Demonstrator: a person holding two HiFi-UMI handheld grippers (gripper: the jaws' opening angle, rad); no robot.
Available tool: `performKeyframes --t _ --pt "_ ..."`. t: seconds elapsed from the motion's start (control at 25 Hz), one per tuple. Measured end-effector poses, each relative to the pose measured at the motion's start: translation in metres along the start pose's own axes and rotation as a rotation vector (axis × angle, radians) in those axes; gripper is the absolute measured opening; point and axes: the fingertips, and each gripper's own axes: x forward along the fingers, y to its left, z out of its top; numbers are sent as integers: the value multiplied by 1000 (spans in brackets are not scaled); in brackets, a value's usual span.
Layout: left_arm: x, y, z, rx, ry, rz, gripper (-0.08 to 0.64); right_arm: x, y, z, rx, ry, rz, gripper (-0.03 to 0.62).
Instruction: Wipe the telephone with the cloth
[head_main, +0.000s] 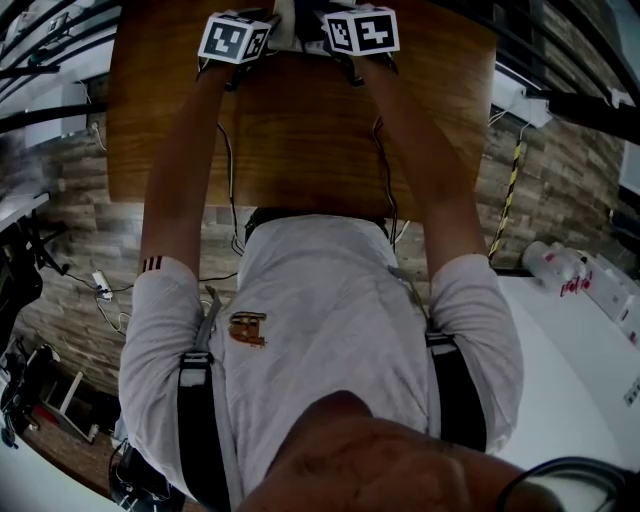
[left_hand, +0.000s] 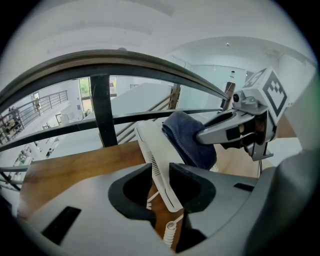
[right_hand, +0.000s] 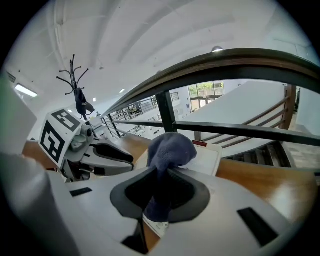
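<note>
cloth: dark blue | telephone: white | coiled cord: white | table: brown wood grain

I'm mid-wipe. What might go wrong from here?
1. The left gripper pinches the telephone by a thin edge, so pressure from the cloth may twist it loose.
2. The coiled cord hangs just below those jaws and may snag.
3. The right gripper holds the cloth by a bunched fold, which may slip out.
</note>
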Motion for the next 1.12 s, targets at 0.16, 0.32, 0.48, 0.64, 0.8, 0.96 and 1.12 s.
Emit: performKeyframes --t 0.16,0.32,0.48,0.64,0.8,0.96,1.12 --pt "3 -1 -2 8 -1 -2 123 -10 -23 -14 5 17 -50 74" --pt "5 -1 -3 11 -1 -1 123 -23 -44 -26 10 24 -97 74" --pt "3 -1 -3 6 -6 -3 123 -39 -57 -36 22 29 -136 74" --pt "3 -4 -3 11 -5 -2 123 -54 -52 -36 37 -5 -131 74" --pt "0 -4 -4 6 -7 -3 123 -58 -20 -23 56 -62 -62 74" --pt "-2 -5 -7 -4 -11 -11 123 -50 14 -15 69 -79 14 74" --pt "-3 -5 -11 0 1 -21 123 -32 40 -20 97 -61 59 74"
